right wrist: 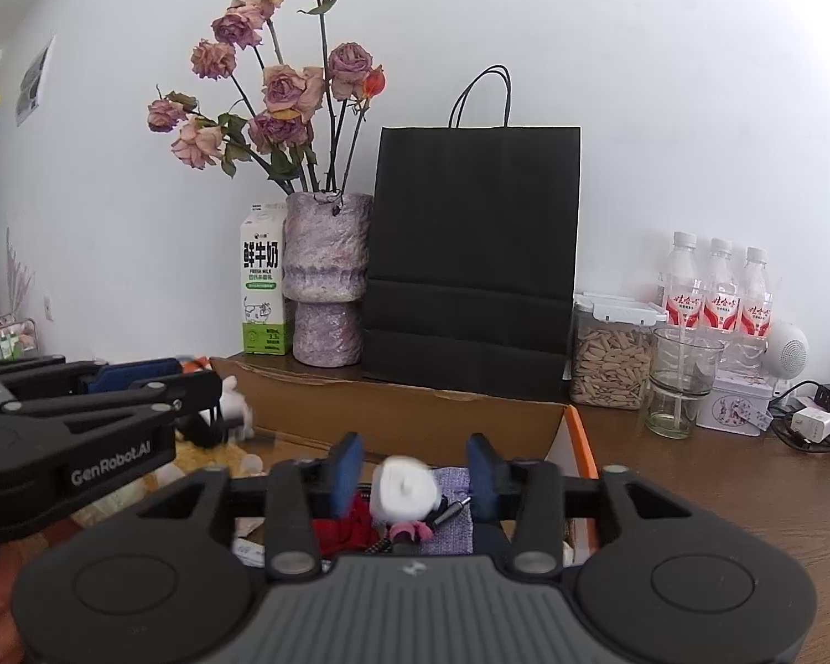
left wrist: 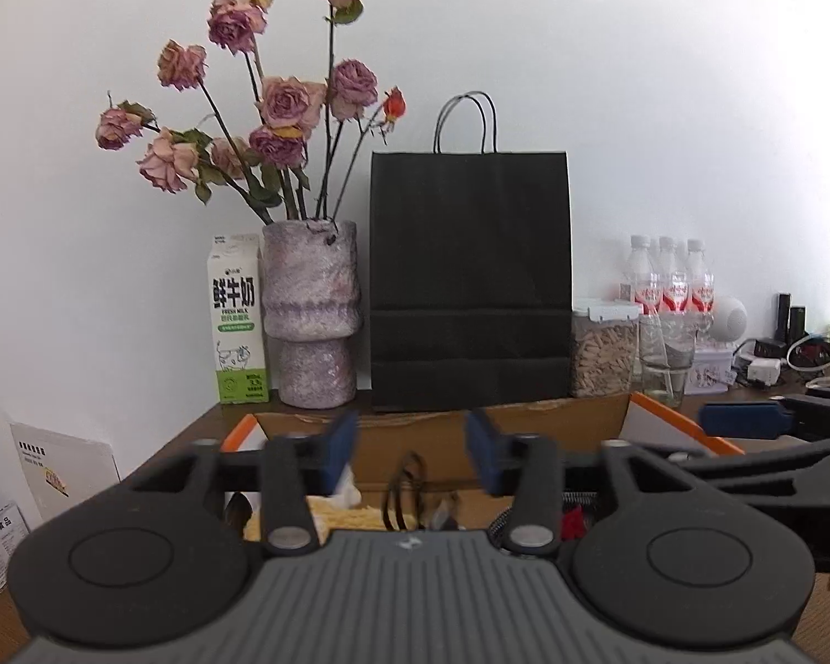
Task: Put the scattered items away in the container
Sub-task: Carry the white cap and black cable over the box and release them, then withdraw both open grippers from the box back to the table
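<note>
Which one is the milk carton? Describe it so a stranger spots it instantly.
Start at the tall black paper bag standing against the white wall. Immediately to its left is a rough purple-grey vase of dried roses, and the milk carton stands just left of that vase. It is the only white, gable-topped box there, with a green band along its bottom.

A plain white wall point(right wrist: 664, 83) rises behind a dark brown wooden table point(right wrist: 719, 498), lit evenly and brightest toward the right side.
</note>
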`<act>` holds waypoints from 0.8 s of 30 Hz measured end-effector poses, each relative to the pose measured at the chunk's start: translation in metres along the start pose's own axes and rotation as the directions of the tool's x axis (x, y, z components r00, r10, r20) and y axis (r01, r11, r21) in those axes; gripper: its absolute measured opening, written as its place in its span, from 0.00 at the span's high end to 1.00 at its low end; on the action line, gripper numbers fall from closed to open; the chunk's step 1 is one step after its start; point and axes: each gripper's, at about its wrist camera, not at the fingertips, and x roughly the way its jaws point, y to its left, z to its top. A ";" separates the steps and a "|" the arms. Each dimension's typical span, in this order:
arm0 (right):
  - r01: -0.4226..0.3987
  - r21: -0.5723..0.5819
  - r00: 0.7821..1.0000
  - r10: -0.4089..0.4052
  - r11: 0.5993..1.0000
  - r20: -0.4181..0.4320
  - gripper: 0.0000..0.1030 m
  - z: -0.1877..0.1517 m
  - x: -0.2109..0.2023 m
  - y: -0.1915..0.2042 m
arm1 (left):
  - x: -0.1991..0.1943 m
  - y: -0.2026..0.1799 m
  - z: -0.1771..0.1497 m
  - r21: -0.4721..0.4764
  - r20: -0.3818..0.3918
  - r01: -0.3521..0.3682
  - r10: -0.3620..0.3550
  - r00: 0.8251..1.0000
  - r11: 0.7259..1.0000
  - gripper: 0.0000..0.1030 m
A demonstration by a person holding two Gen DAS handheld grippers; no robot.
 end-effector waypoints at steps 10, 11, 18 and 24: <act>0.071 0.067 0.995 -0.076 0.995 0.072 0.00 -0.004 -0.020 -0.013 | -0.011 0.023 0.005 -0.095 0.054 -0.129 0.134 0.989 0.987 0.00; 0.074 0.066 0.994 -0.079 0.995 0.072 0.00 -0.004 -0.021 -0.013 | -0.012 0.023 0.004 -0.092 0.058 -0.127 0.133 0.989 0.988 0.00; 0.093 0.061 0.993 -0.098 0.994 0.072 0.00 -0.007 -0.024 -0.011 | -0.018 0.021 -0.001 -0.064 0.075 -0.114 0.119 0.990 0.991 0.00; 0.094 0.048 0.992 -0.097 0.994 0.077 0.00 -0.010 -0.030 -0.009 | -0.023 0.024 -0.003 -0.059 0.070 -0.112 0.116 0.991 0.992 0.00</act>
